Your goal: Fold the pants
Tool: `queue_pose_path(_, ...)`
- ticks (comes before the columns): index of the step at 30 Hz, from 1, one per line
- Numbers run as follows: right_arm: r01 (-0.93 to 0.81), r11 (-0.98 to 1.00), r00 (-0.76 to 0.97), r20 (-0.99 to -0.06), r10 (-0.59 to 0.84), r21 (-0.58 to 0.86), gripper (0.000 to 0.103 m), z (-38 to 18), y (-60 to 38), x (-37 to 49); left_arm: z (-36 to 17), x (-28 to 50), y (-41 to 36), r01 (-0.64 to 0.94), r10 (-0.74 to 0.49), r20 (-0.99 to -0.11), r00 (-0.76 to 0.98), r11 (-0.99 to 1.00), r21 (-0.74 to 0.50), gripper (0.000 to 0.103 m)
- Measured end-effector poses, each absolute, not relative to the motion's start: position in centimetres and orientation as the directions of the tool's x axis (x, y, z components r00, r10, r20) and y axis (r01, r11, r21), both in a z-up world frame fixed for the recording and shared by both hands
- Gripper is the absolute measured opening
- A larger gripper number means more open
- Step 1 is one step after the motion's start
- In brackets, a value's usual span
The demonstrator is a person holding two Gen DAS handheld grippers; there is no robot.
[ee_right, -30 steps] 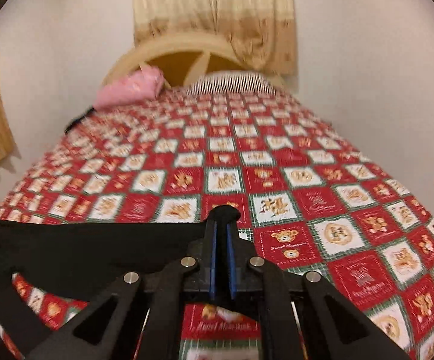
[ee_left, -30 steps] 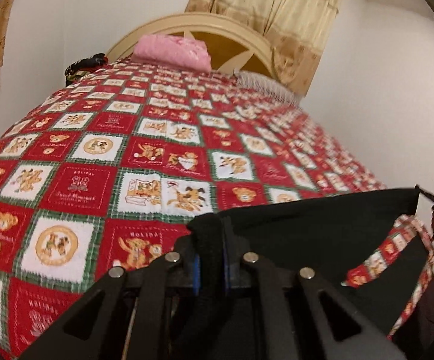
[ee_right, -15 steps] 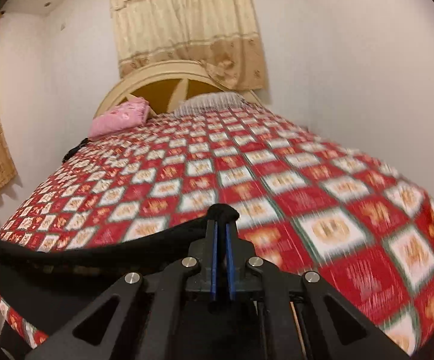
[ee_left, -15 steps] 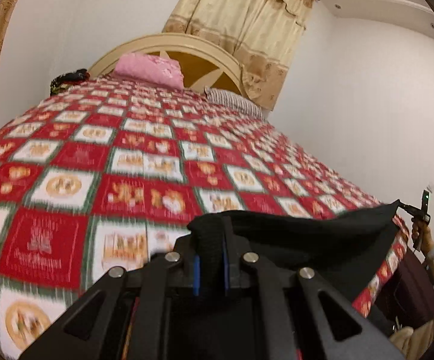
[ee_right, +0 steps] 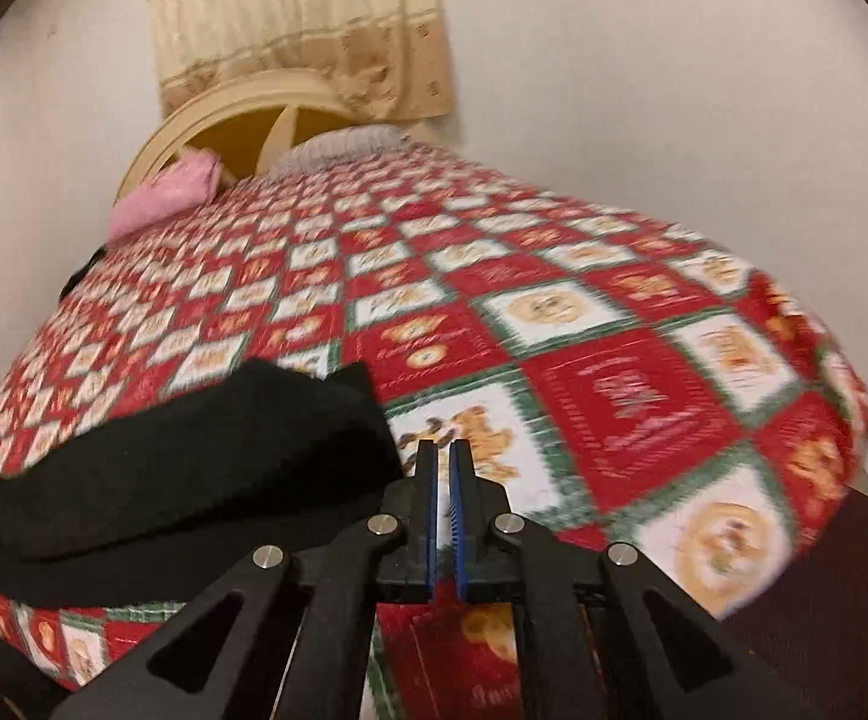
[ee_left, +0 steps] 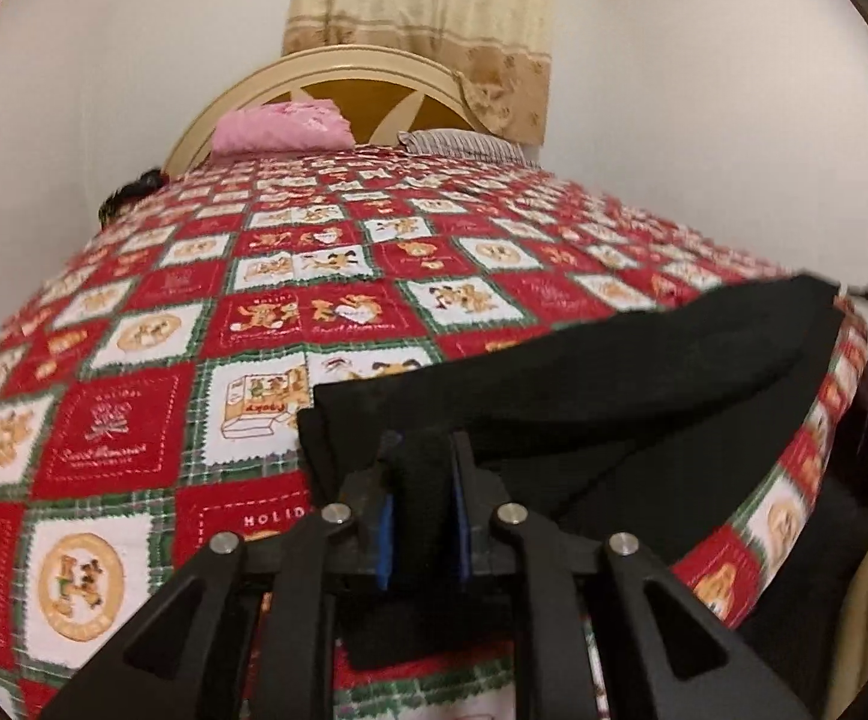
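Now the black fabric pants (ee_left: 614,396) lie across the near edge of the red teddy-bear patchwork quilt (ee_left: 290,312). Left gripper (ee_left: 421,480), jaws just easing apart, still pinches a corner; right gripper (ee_right: 445,480) sits closed on nothing. Risk: an early release lets the fold spring open.

Both wrist cameras sit low and close over the bed's foot end, facing the headboard (ee_left: 338,69), sharing the quilt (ee_right: 614,312) and black pants (ee_left: 644,378).
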State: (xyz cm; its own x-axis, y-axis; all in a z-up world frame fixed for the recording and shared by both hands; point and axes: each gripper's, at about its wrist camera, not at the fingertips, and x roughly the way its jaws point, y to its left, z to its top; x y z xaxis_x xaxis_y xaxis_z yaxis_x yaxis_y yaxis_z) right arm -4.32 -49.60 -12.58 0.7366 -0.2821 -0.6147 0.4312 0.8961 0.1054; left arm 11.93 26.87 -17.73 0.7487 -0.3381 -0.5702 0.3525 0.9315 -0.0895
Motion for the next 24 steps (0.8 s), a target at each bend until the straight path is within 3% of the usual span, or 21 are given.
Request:
queue_pose_path(1,0.437,0.894,0.743,-0.6,-0.297,0.098,0.006,-11.8,-49.1,-4.9,-17.8,11.9,26.8,0.353,-0.335,-0.572,0.749,0.932,-0.084,0.017)
queue_pose_path(3,0.406,0.91,0.77,-0.569,-0.289,0.088,0.025,-9.9,-47.0,-5.4,-17.7,11.9,26.9,0.353,-0.334,-0.569,0.752,0.932,-0.082,0.017)
queue_pose_path(4,0.386,0.918,0.78,-0.563,-0.273,0.089,0.056,-9.3,-46.1,-5.3,-17.6,11.9,26.9,0.353,-0.332,-0.567,0.754,0.932,-0.077,0.017)
queue_pose_path(5,0.346,0.933,0.797,-0.556,-0.237,0.098,0.077,-8.5,-44.3,-5.0,-17.5,11.8,26.8,0.353,-0.329,-0.564,0.757,0.933,-0.07,0.017)
queue_pose_path(8,0.216,0.974,0.832,-0.534,-0.152,0.06,0.078,-7.5,-38.0,-3.0,-17.4,11.7,26.8,0.349,-0.323,-0.559,0.764,0.935,-0.064,0.017)
queue_pose_path(12,-0.028,0.988,0.782,-0.619,-0.072,-0.15,0.074,-9.6,-26.1,1.6,-17.4,11.8,26.5,0.356,-0.317,-0.563,0.763,0.933,-0.043,0.017)
queue_pose_path(14,-0.171,0.967,0.756,-0.655,0.005,-0.191,0.068,-11.1,-20.7,3.0,-17.4,11.7,26.5,0.361,-0.318,-0.563,0.762,0.932,-0.039,0.017)
queue_pose_path(17,-0.331,0.92,0.718,-0.688,0.1,-0.211,0.066,-13.4,-14.4,4.3,-17.3,11.7,26.4,0.366,-0.325,-0.56,0.762,0.93,-0.041,0.017)
queue_pose_path(21,-0.454,0.856,0.682,-0.715,0.155,-0.248,0.065,-16.0,-9.6,5.0,-17.2,11.6,26.4,0.373,-0.328,-0.56,0.761,0.927,-0.037,0.017)
queue_pose_path(24,-0.491,0.801,0.689,-0.716,0.115,-0.344,0.06,-18.0,-7.3,5.7,-17.0,11.9,26.4,0.38,-0.331,-0.562,0.758,0.924,-0.031,0.017)
